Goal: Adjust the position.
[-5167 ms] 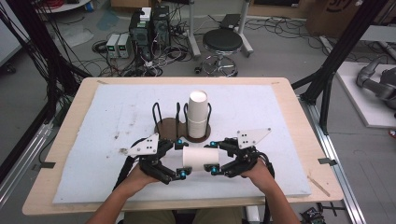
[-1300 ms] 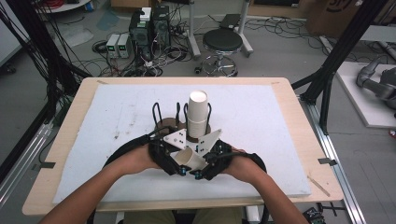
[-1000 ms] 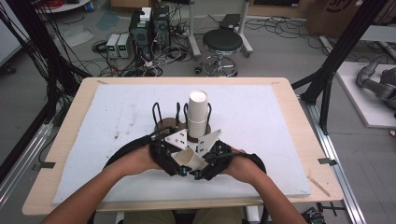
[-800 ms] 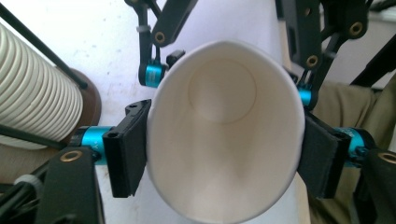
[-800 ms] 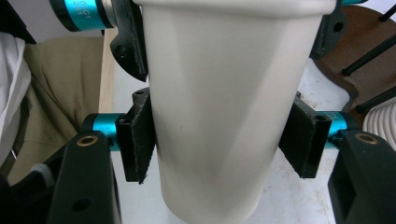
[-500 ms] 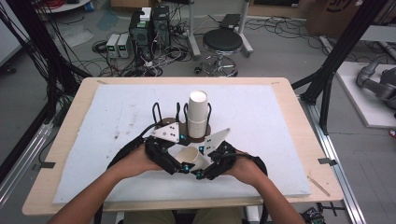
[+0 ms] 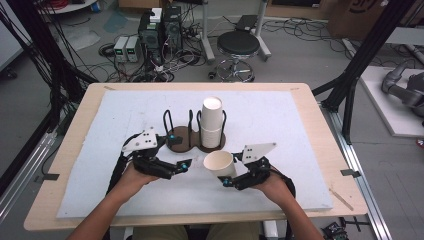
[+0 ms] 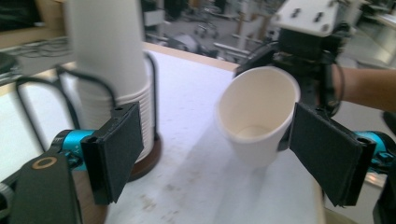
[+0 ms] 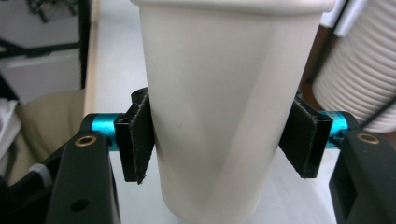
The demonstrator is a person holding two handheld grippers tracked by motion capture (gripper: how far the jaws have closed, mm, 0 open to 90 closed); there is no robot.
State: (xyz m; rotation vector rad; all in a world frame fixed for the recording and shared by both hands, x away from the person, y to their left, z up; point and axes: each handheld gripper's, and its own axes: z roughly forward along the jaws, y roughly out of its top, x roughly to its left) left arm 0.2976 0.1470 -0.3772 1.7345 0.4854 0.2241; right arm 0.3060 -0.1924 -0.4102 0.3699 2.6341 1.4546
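paper cup (image 7: pixel 220 163) held off the white mat (image 7: pixel 300 130), just in front of the brown holder (image 7: pixel 186 141) and its tall stack of cups (image 7: pixel 211 122). gripped by the right gripper (image 7: pixel 231 179) at the lower wall, pads pressed against both sides. long axis tilted in the high view: mouth raised and turned toward the person's left and a little away, base down toward the right gripper's jaws.

left gripper (image 7: pixel 184 165) released, jaws just opened wide, nothing between the pads; set well to the left of the cup with bare mat between.

seen from the left gripper view: cup (image 8: pixel 256 119) mouth-on, pale inside and round bottom visible, leaning, with the right gripper (image 8: pixel 308 51) and its grey plate behind it, a forearm trailing off to the right. also the stack (image 8: pixel 108 70) standing upright in the holder's wire loops, close behind the near jaw.

seen from the right gripper view: cup (image 9: pixel 219 112) side-on, rim at the top edge, wall narrowing downward, black pads clamped on either side at mid-height; inside of the cup hidden from there. ribbed rims of the stack (image 9: pixel 359 79) at the right edge, mat pale behind.

high view alone gives both hands, the holder's empty left ring, and the whole table.
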